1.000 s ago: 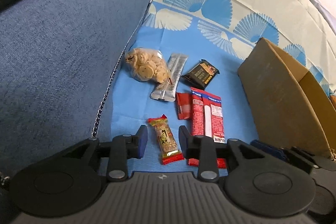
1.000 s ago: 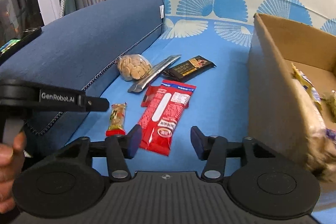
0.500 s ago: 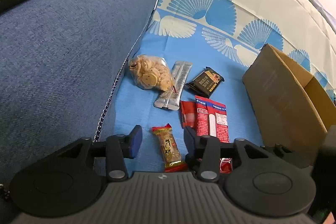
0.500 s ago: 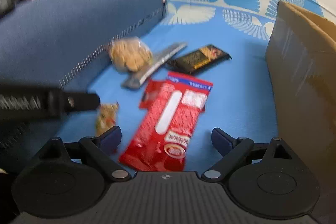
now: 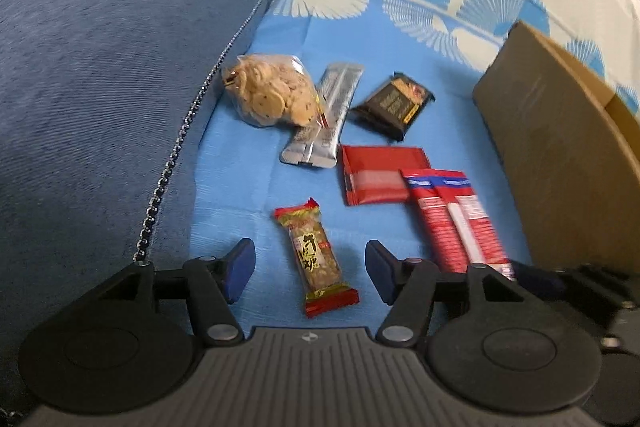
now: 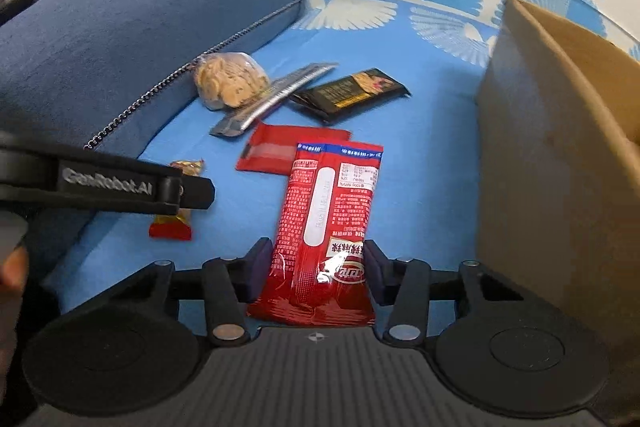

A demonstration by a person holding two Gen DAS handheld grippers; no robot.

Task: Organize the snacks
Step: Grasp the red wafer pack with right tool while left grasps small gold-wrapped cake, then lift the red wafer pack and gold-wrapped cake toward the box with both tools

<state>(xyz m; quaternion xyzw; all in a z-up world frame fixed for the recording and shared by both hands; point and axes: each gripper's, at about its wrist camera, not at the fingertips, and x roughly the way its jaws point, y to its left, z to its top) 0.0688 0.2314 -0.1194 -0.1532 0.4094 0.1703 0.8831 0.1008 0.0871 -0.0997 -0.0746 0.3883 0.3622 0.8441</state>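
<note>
The right gripper (image 6: 316, 273) has its fingers closed against the near end of the long red packet (image 6: 328, 227); a flat red pouch (image 6: 276, 151) lies partly under its far end; further off sit a black bar (image 6: 352, 93), silver stick (image 6: 272, 101) and cookie bag (image 6: 228, 83); the left gripper (image 6: 120, 183) crosses a small candy (image 6: 176, 215) at left; a box (image 6: 552, 155) stands right.

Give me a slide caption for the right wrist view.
Right tongs closed around the long red snack pack on the blue cover, beside the cardboard box.
</note>
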